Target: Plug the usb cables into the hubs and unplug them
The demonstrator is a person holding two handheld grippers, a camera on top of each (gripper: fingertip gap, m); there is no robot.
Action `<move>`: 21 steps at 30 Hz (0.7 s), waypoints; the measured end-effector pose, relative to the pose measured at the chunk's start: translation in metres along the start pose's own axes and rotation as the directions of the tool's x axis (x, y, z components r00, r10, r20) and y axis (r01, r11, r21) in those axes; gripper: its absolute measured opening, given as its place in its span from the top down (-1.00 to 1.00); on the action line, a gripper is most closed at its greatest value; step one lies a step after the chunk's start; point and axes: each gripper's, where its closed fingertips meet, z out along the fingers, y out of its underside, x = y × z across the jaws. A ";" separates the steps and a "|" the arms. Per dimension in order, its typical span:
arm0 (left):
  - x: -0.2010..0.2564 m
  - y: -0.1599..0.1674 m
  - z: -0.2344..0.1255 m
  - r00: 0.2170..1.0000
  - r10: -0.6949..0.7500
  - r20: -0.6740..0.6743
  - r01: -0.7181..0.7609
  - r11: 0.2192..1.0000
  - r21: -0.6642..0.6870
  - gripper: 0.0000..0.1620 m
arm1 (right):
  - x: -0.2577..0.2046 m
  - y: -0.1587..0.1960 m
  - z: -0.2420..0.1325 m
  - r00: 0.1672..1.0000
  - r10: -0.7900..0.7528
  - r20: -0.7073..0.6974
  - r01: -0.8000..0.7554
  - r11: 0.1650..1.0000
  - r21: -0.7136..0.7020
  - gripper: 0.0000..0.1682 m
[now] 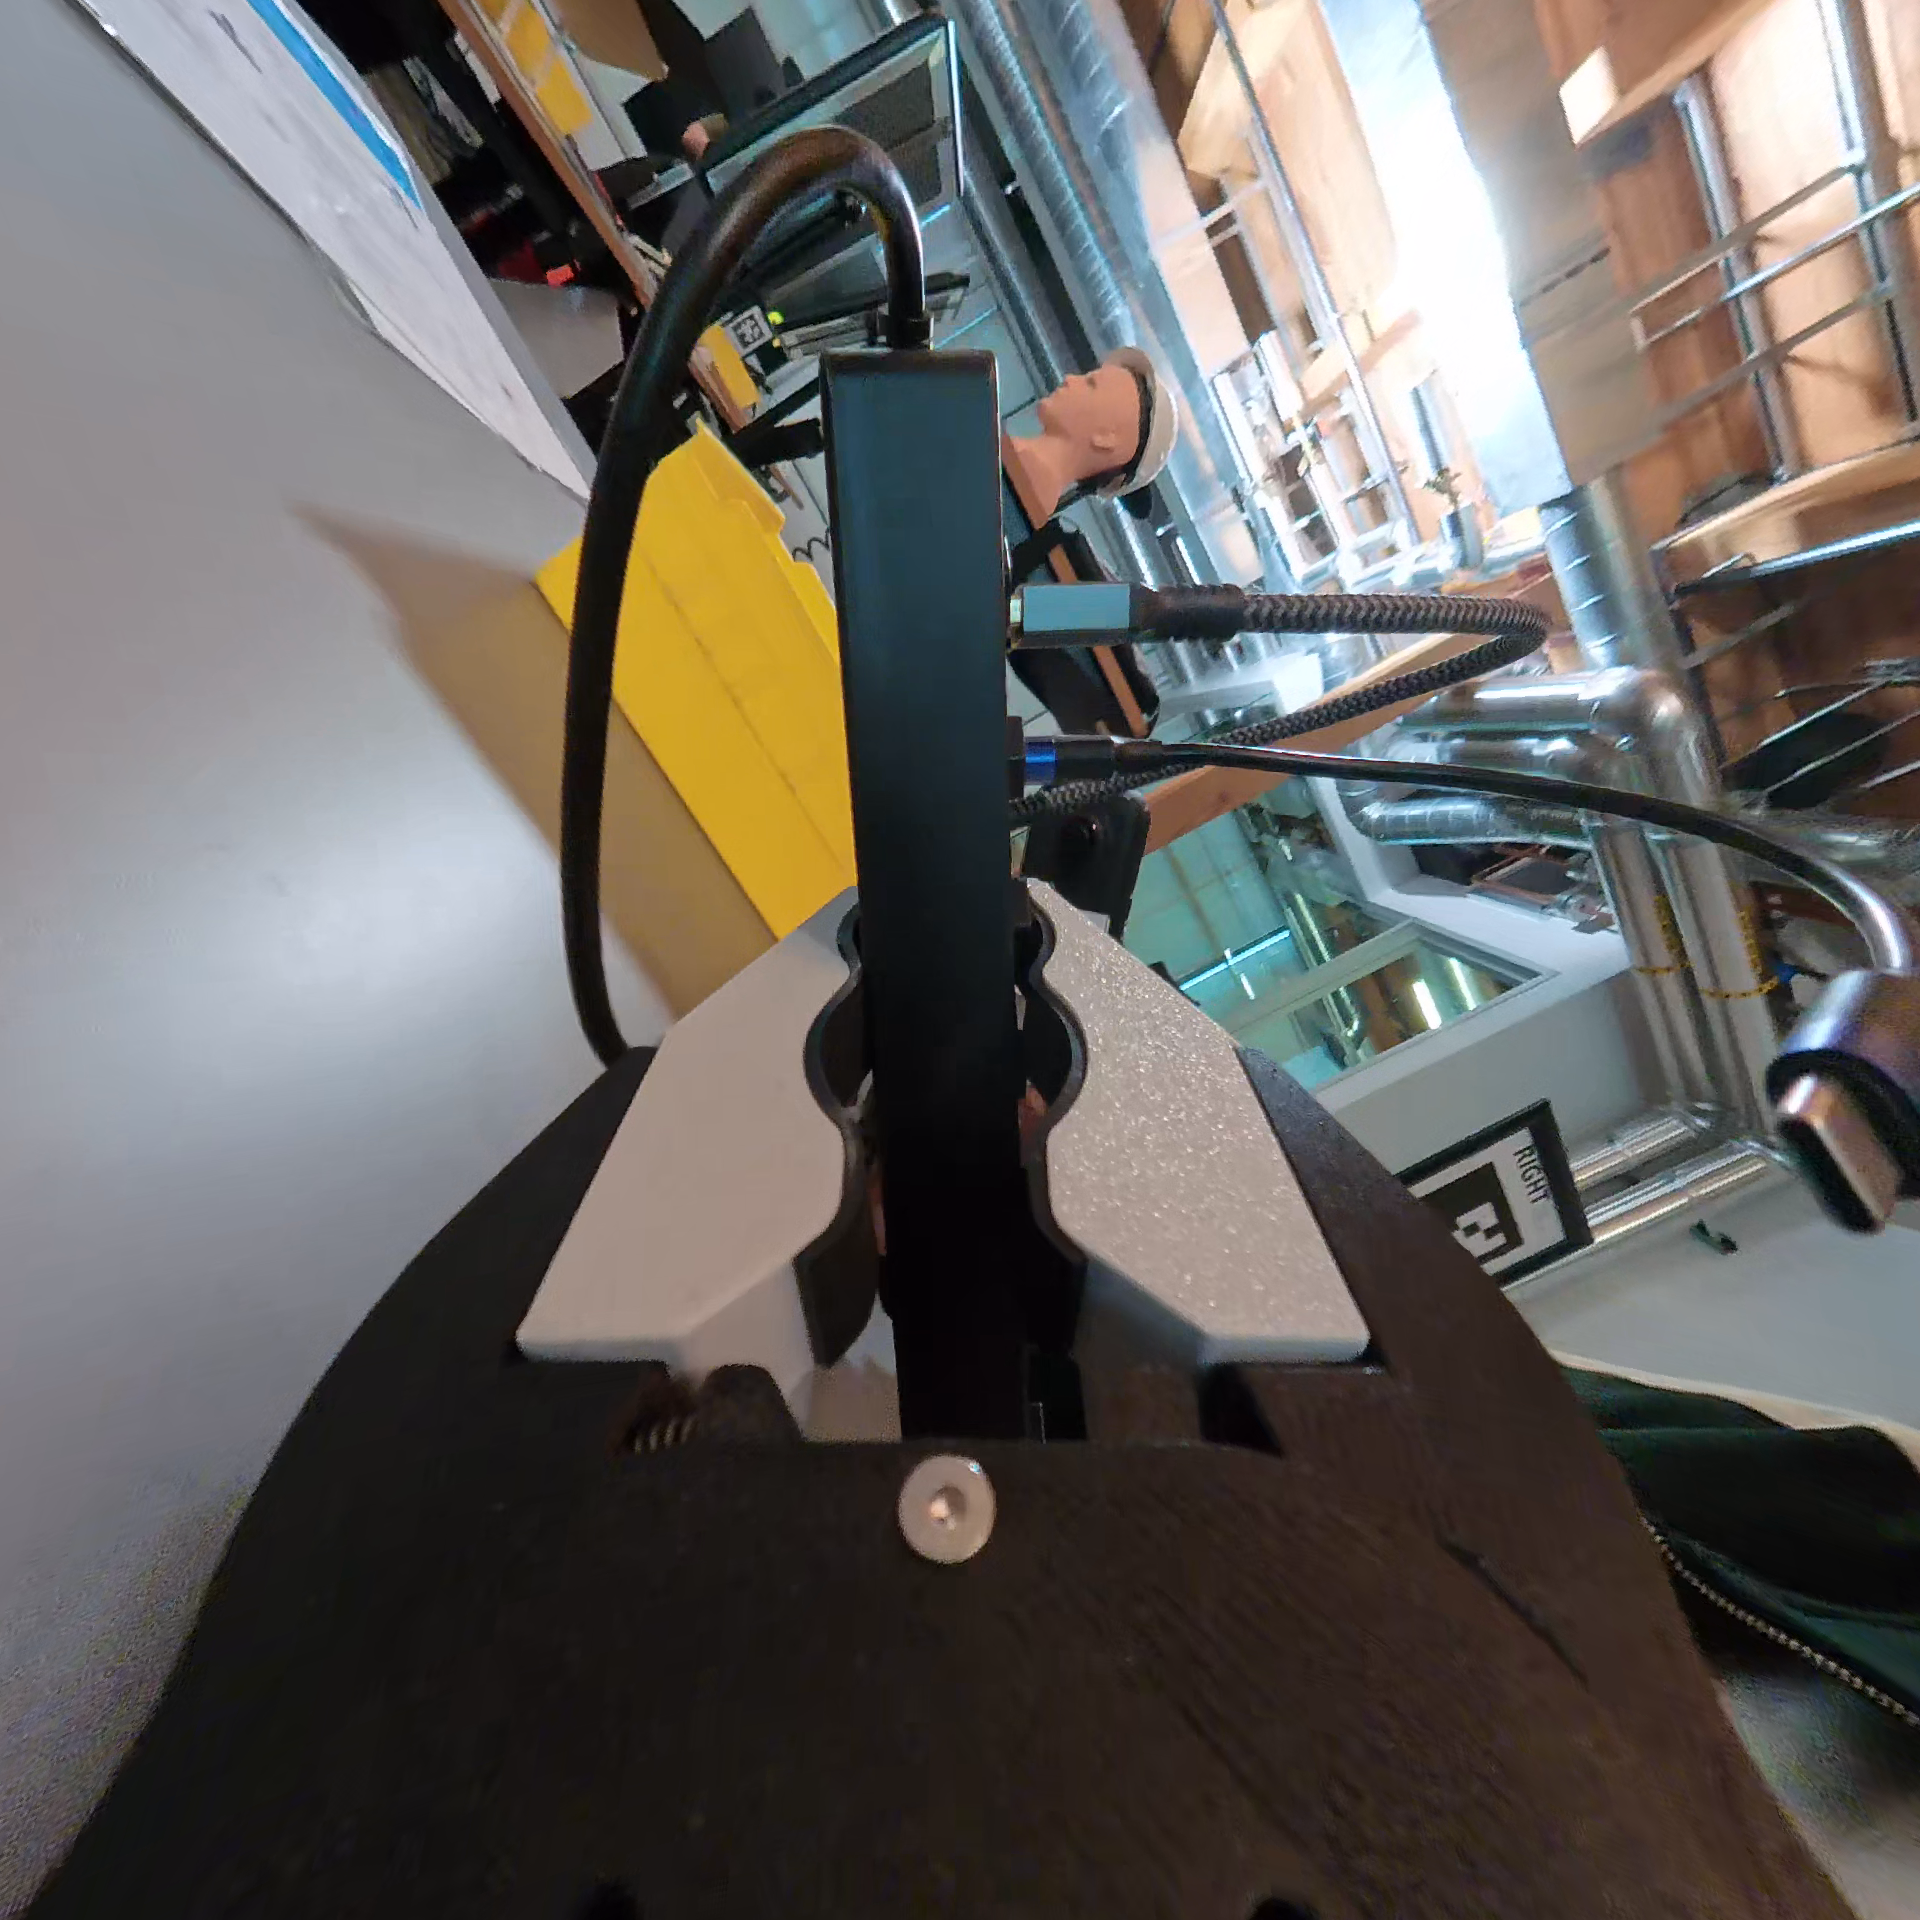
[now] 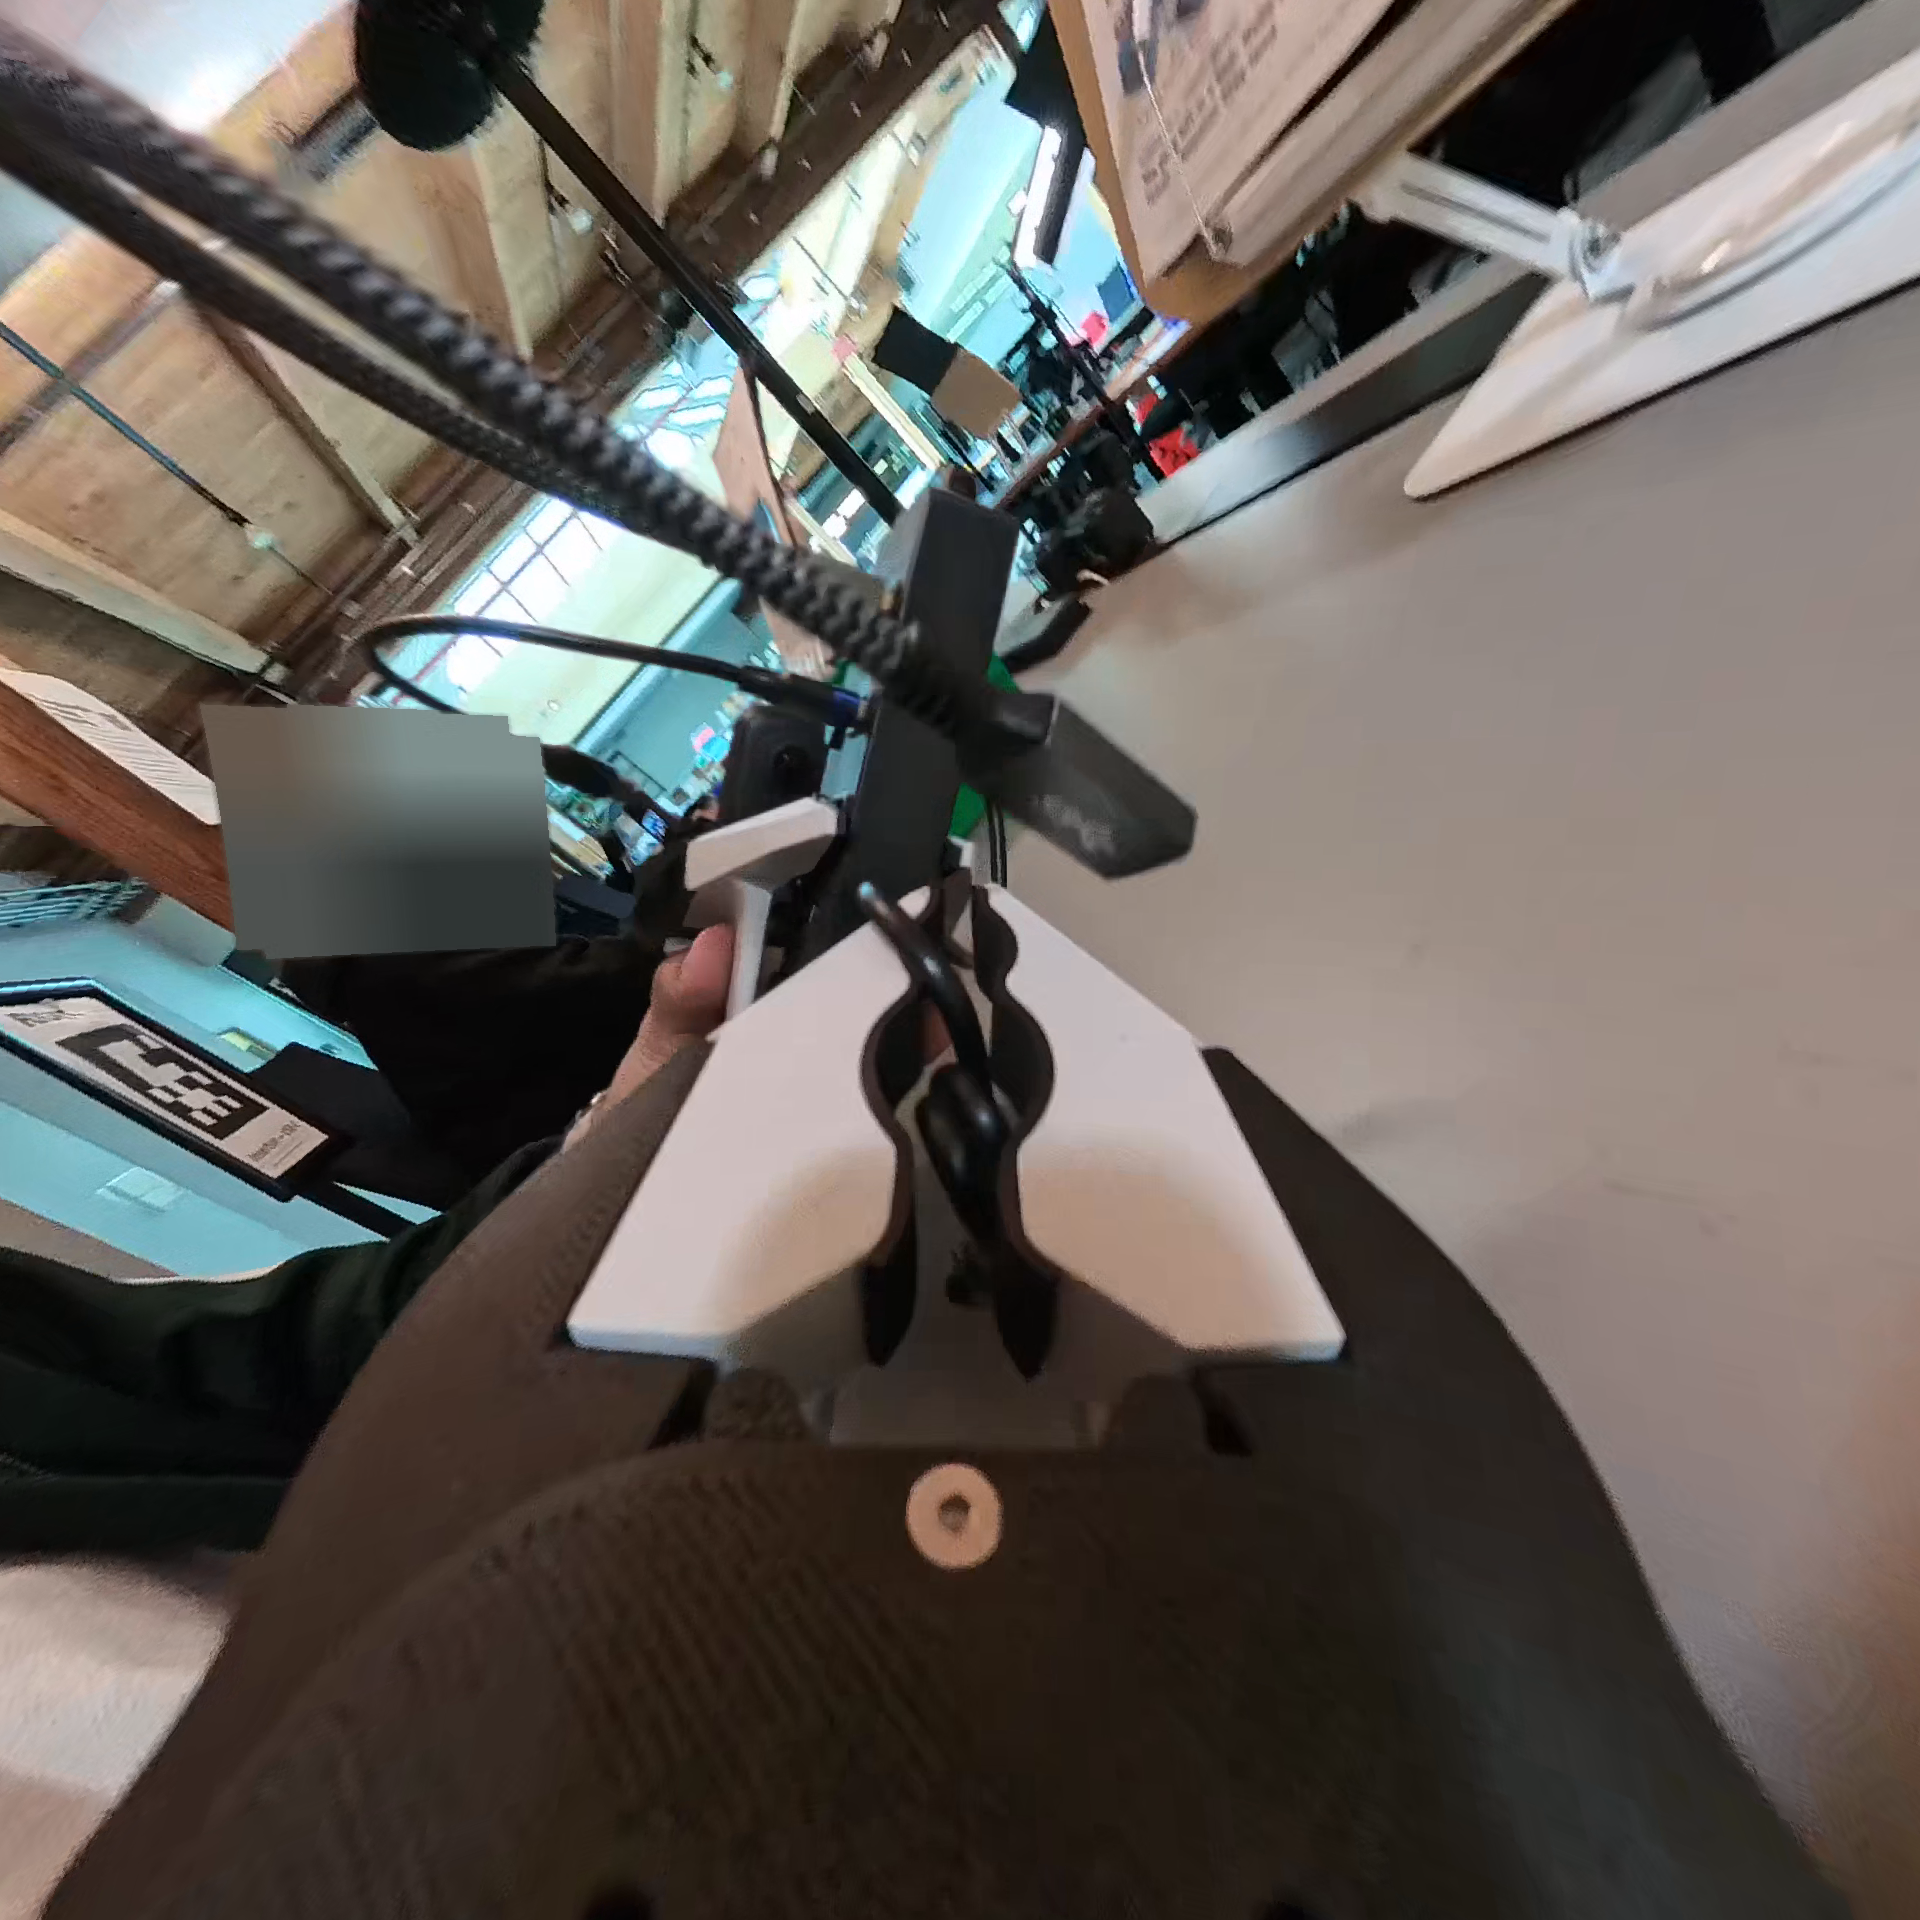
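Currently mid-air above grey table [image 1: 208,831]. Left gripper [image 1: 940,997] closed firmly on black hub [image 1: 914,675], long axis running straight out along the fingers, port face turned to the right. Seated in that face: braided cable with silver-blue plug [image 1: 1081,613], thin black cable with blue plug [image 1: 1070,764]; loose silver connector [image 1: 1849,1112] dangling off to the right. Right gripper [image 2: 951,1039] nearly closed, pinching a thin black cable [image 2: 961,1091] between its white fingers [image 2: 779,1143]; hub [image 2: 914,769] just ahead of the tips, braided cable [image 2: 520,405] crossing overhead. Second hub [image 2: 1101,800] near behind. Likely next: pull or push sideways, square to the port face.
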 end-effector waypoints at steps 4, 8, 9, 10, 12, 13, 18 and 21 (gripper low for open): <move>0.010 -0.001 0.000 0.998 0.025 -0.058 -0.024 1.000 0.007 0.74 | -0.003 0.000 -0.001 0.984 0.153 0.089 -0.153 0.988 -0.010 0.97; 0.018 -0.012 -0.004 0.993 0.110 -0.044 -0.107 0.991 0.076 0.74 | -0.035 0.004 -0.005 0.936 0.164 0.311 -0.150 0.986 -0.068 0.85; 0.016 -0.012 -0.005 0.992 0.126 -0.029 -0.124 0.990 0.073 0.74 | -0.048 0.008 -0.005 0.920 0.146 0.365 -0.119 0.988 -0.096 0.46; 0.017 -0.012 -0.006 0.992 0.122 -0.042 -0.119 0.991 0.066 0.74 | -0.051 0.012 -0.003 0.925 0.130 0.357 -0.096 0.989 -0.112 0.42; 0.021 -0.010 -0.005 0.992 0.092 -0.081 -0.088 0.995 0.052 0.74 | -0.047 0.018 0.000 0.951 0.052 0.305 -0.018 0.993 -0.114 0.43; 0.021 -0.007 -0.003 0.993 0.088 -0.084 -0.085 0.996 0.038 0.74 | -0.046 0.022 0.002 0.956 0.029 0.292 0.010 0.991 -0.131 0.41; 0.020 0.006 0.005 0.987 0.159 -0.031 -0.159 0.987 -0.002 0.73 | -0.036 0.030 0.005 0.976 -0.067 0.207 0.100 0.983 -0.151 0.63; 0.021 0.005 0.005 0.985 0.172 -0.025 -0.172 0.985 -0.010 0.70 | -0.038 0.027 0.004 0.974 -0.031 0.225 0.066 0.987 -0.147 0.70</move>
